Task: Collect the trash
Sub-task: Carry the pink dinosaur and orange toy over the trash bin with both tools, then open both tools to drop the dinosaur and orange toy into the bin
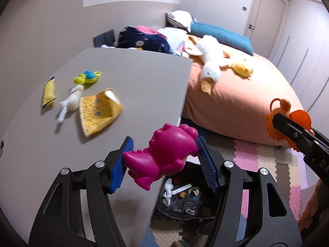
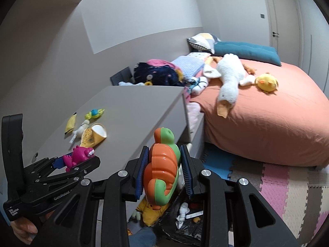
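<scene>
My left gripper (image 1: pixel 162 150) is shut on a magenta dinosaur toy (image 1: pixel 162 152), held above the front corner of the grey table (image 1: pixel 133 72); it also shows in the right wrist view (image 2: pixel 79 154). My right gripper (image 2: pixel 164 164) is shut on an orange and green snail toy (image 2: pixel 162 168), held beside the table's edge; it shows in the left wrist view (image 1: pixel 287 119). A black trash bag (image 1: pixel 185 203) lies open on the floor below both grippers, with wrappers and tissue inside. On the table lie a yellow wrapper (image 1: pixel 49 92), a crumpled white tissue (image 1: pixel 71 100) and a torn yellow snack bag (image 1: pixel 98 111).
A small yellow and blue toy (image 1: pixel 88 77) sits on the table. An orange bed (image 1: pixel 246 94) with a white goose plush (image 1: pixel 209 61) and a yellow chick plush (image 1: pixel 242 68) stands to the right. Foam puzzle mats (image 1: pixel 267 164) cover the floor. A yellow soft toy (image 2: pixel 150 212) lies under the table.
</scene>
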`<state>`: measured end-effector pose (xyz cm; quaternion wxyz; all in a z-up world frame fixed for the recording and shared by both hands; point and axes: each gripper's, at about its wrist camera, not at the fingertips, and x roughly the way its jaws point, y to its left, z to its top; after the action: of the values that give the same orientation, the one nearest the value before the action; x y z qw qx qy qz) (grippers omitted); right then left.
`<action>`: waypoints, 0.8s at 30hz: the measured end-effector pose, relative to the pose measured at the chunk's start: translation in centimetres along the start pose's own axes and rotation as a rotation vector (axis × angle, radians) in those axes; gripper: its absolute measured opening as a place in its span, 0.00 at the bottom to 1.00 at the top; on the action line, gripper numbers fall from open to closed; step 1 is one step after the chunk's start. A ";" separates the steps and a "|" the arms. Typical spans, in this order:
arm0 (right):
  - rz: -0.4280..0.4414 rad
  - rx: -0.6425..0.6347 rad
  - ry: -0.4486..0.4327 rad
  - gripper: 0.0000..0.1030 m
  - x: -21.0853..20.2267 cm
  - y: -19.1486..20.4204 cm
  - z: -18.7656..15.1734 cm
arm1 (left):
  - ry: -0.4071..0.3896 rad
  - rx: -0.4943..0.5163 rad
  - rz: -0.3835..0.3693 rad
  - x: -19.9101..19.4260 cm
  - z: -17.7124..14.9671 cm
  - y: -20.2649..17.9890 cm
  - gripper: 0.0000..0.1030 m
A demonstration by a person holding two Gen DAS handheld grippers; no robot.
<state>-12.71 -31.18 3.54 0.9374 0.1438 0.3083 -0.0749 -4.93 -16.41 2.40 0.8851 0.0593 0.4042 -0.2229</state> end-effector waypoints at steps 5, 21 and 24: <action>-0.033 0.038 0.003 0.32 -0.4 -2.2 -0.3 | 0.020 0.054 -0.039 0.6 -0.4 -2.5 0.60; -0.161 0.157 -0.037 0.72 -1.8 -6.8 -0.3 | 0.031 0.220 -0.048 0.8 -1.4 -6.0 0.94; -0.156 0.152 -0.036 0.72 -1.8 -6.7 -0.3 | 0.031 0.202 -0.037 0.8 -1.3 -5.3 0.94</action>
<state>-15.84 -37.38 2.84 0.9205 0.1888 0.2949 -0.1735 -7.78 -21.06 1.34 0.8640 0.1440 0.3944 -0.2778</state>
